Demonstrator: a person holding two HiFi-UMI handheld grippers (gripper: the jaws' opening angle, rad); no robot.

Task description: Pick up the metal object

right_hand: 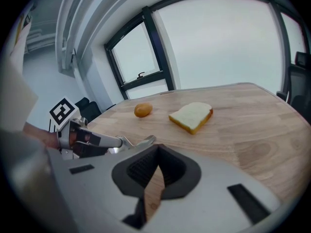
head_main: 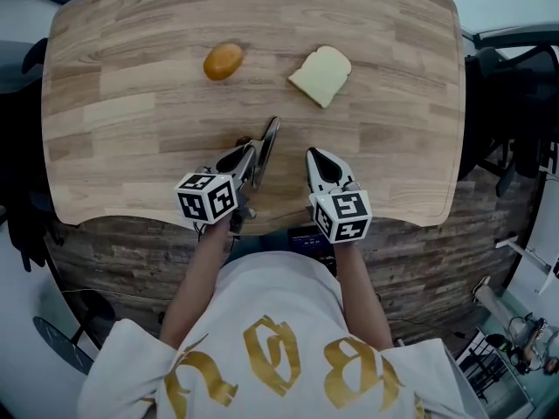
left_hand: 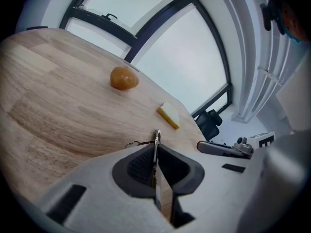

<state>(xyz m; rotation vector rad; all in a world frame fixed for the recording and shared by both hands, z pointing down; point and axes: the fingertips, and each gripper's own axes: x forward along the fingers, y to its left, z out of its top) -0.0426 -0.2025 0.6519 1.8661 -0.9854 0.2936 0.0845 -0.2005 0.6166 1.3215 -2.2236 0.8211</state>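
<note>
A thin, flat metal object (head_main: 267, 142) sticks out ahead of my left gripper (head_main: 249, 160), near the front middle of the wooden table (head_main: 131, 129). In the left gripper view the metal object (left_hand: 156, 139) shows edge-on, and the two pads of the left gripper (left_hand: 156, 152) press on it from both sides. The right gripper view shows its tip (right_hand: 146, 141) beyond the left gripper (right_hand: 92, 142). Whether it still touches the table I cannot tell. My right gripper (head_main: 316, 157) is just to the right, shut and holding nothing (right_hand: 158, 152).
A slice of bread (head_main: 320, 74) lies at the far middle-right of the table, and a round orange-brown food item (head_main: 224, 60) lies to its left. Both are well beyond the grippers. Dark chairs stand off the table's right and left edges.
</note>
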